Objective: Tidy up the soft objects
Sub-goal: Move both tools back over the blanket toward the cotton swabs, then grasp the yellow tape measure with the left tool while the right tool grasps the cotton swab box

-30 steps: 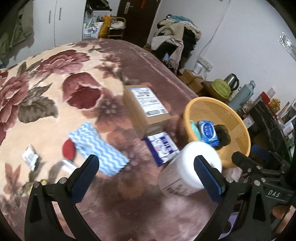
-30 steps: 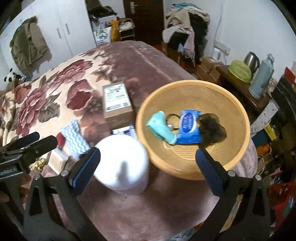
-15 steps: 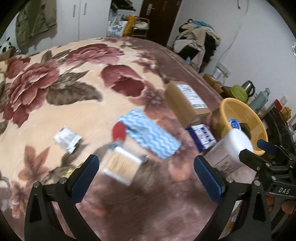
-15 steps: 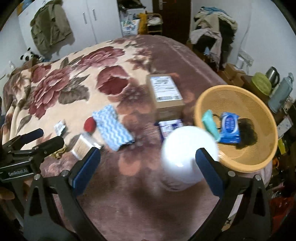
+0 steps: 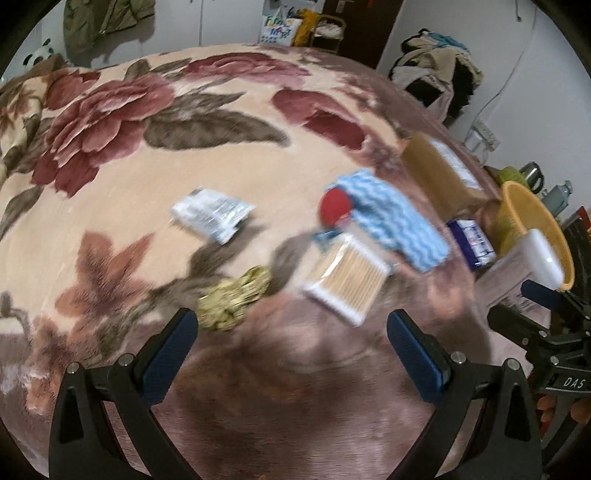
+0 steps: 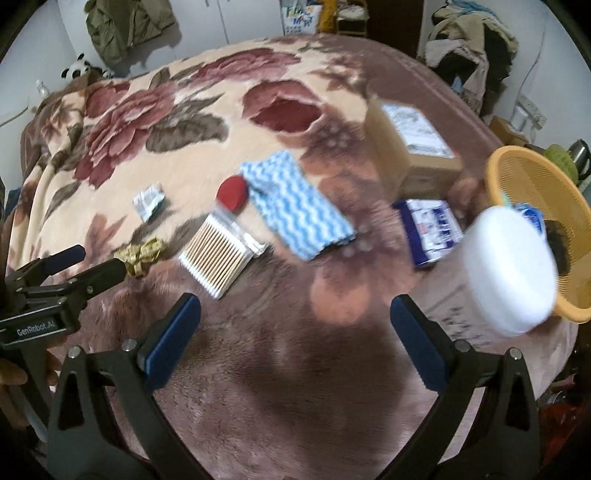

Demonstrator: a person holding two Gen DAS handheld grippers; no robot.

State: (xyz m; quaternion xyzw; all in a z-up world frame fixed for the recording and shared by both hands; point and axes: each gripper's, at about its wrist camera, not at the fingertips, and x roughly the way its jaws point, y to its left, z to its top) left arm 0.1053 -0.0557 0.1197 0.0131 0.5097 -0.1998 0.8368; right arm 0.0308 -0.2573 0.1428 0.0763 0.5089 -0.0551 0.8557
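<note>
Both grippers, left (image 5: 291, 341) and right (image 6: 295, 328), hover spread and empty over the bed (image 6: 295, 387), apparently choosing between gold scrunchie (image 5: 234, 297) and blue-striped cloth (image 6: 295, 208) for the basket (image 6: 506, 177).

Black tongs, blue pads
Left tongs (image 5: 291, 332) & right tongs (image 6: 295, 317): silver screws; "GenRobot.AI", "DAS" markings.

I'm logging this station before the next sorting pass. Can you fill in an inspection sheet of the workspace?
Surface: floral blanket covering a bed.
Job's things: blue wavy cloth, red pad, gold hair tie loose; yellow basket partly filled.
Clutter: cotton swabs, cardboard box, white tub, tissue pack, small packet.
Grippers: left gripper and right gripper open, empty.
Cables: nothing seen.
Surroundings: clothes pile, hanging jacket.
</note>
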